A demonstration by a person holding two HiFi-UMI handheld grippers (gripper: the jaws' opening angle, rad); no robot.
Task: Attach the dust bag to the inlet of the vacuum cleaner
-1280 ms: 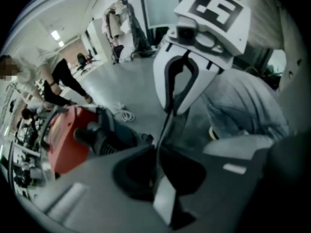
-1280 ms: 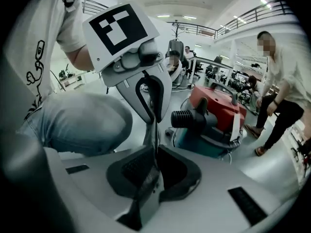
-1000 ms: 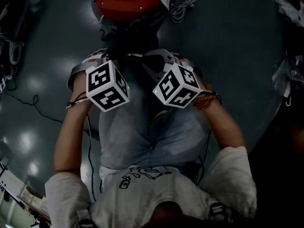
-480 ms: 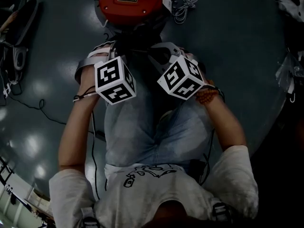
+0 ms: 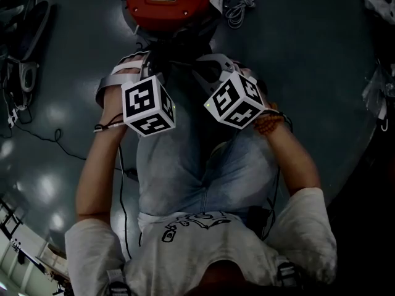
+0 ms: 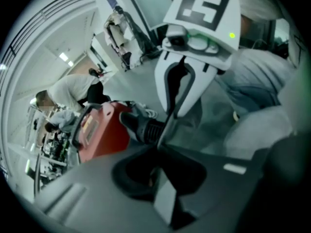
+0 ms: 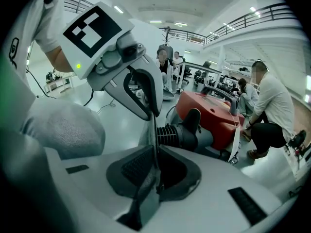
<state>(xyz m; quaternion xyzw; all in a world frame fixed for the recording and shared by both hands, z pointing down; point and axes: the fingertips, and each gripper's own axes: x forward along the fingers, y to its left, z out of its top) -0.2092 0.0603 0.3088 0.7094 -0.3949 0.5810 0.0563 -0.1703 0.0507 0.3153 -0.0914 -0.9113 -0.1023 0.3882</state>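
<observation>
Right gripper view, dust bag (image 7: 155,137) edge-on, long axis running from right claw (image 7: 154,174) to left claw (image 7: 154,112), both pinching it

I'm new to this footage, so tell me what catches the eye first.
The red vacuum cleaner on the floor at the top of the head view stands out, its black ribbed hose reaching toward the grippers. Just below it, the left gripper and right gripper face each other under black-and-white marker cubes, both with jaws shut on one thin sheet seen edge-on, presumably the dust bag.
</observation>
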